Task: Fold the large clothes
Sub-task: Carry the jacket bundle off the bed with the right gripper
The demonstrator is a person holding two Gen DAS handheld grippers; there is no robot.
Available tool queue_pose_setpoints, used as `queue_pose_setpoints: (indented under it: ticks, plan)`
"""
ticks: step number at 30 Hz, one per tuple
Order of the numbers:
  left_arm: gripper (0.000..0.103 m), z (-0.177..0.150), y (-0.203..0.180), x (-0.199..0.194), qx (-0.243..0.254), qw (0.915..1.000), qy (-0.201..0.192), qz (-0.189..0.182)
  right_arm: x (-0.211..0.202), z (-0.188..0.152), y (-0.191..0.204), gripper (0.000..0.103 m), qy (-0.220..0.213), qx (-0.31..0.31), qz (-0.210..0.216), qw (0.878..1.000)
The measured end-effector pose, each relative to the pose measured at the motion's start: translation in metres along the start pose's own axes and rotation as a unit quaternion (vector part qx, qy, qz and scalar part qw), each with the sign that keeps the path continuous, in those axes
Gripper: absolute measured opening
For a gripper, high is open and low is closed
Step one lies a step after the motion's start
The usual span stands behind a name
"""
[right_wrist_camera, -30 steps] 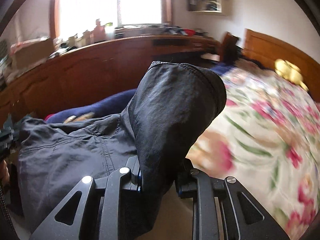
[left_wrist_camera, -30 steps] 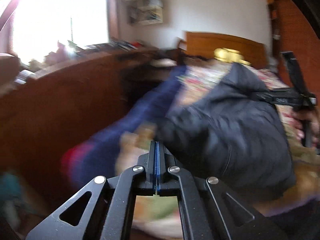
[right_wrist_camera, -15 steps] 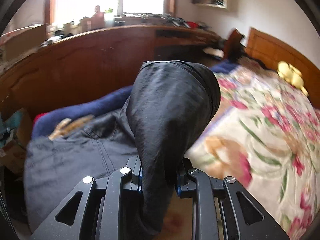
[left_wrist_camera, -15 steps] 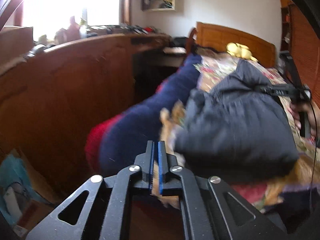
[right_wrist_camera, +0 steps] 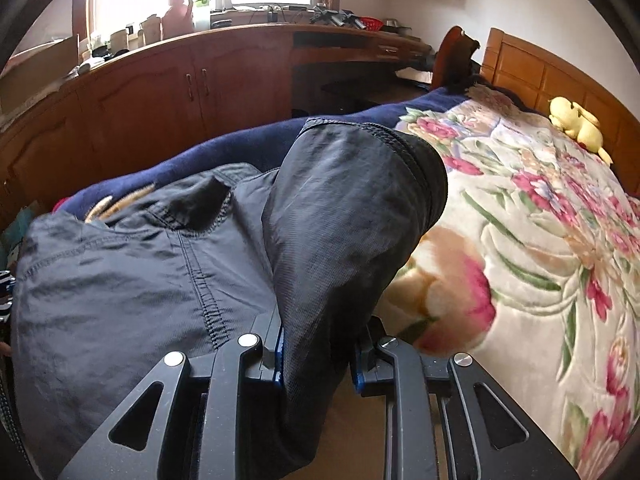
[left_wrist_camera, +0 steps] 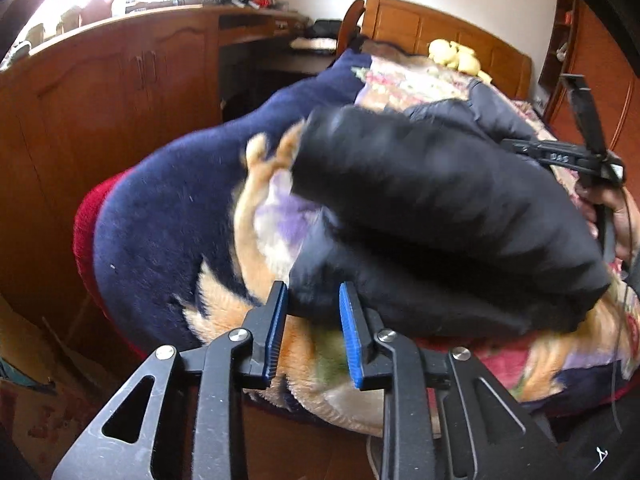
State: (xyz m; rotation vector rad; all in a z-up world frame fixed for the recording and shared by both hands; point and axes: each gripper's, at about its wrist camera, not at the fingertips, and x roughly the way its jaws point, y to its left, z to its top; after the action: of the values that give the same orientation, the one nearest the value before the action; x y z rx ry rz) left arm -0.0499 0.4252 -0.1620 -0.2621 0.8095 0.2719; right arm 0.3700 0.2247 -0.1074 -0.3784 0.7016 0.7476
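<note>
Through our left tongs (left_wrist_camera: 313, 330) the dark garment (left_wrist_camera: 440, 216) is smeared by blur, so its seams are lost; the blue pads have just been opening, a corner of cloth loose between them. Our right tongs (right_wrist_camera: 320, 354) are clamped on a thick fold of the same thin, stitched fabric, which hides their pads. It lies bunched on the plush floral blanket (right_wrist_camera: 540, 240) covering the bed.

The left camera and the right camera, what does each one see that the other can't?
Only the left camera shows the open left gripper, its jaws just opened around the dark garment's edge, and a hand. Only the right camera shows the right gripper clamping that garment, and window bottles. Both show the flowered blanket and yellow toy.
</note>
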Motion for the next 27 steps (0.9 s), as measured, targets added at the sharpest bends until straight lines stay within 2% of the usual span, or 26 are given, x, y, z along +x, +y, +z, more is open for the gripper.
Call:
queue_pose_setpoints:
  ticks: [6,7,9,14,17,21,23,27]
  plan:
    - [0.028,0.002,0.005,0.007,-0.039,0.999,-0.01,-0.019,0.003,-0.008,-0.004,0.024,0.01,0.01,0.003,1.0]
    - [0.023,0.003,0.004,0.006,-0.037,0.9989,-0.014,-0.024,0.001,-0.007,-0.004,0.024,0.008,0.011,0.005,1.0]
    - [0.007,0.003,-0.002,0.003,-0.013,0.9996,-0.02,-0.015,-0.002,-0.004,-0.002,0.024,0.001,0.011,0.005,1.0]
    - [0.005,0.016,-0.001,-0.023,-0.01,0.9984,-0.056,-0.007,-0.013,0.01,0.012,0.023,-0.04,-0.007,0.005,0.999]
    - [0.005,0.025,0.005,-0.035,0.002,0.9961,-0.081,0.035,-0.02,0.024,0.028,0.023,-0.069,-0.014,0.014,0.997]
    - [0.004,0.036,0.039,-0.052,-0.02,0.9919,-0.101,0.075,-0.021,0.047,0.068,0.023,-0.09,-0.045,0.032,0.994]
    - [0.004,0.038,0.059,-0.06,-0.027,0.9885,-0.102,0.109,-0.018,0.058,0.09,0.023,-0.091,-0.053,0.045,0.993]
    - [0.004,0.031,0.075,-0.062,-0.028,0.9885,-0.08,0.125,-0.005,0.063,0.12,0.025,-0.057,-0.063,0.062,0.994]
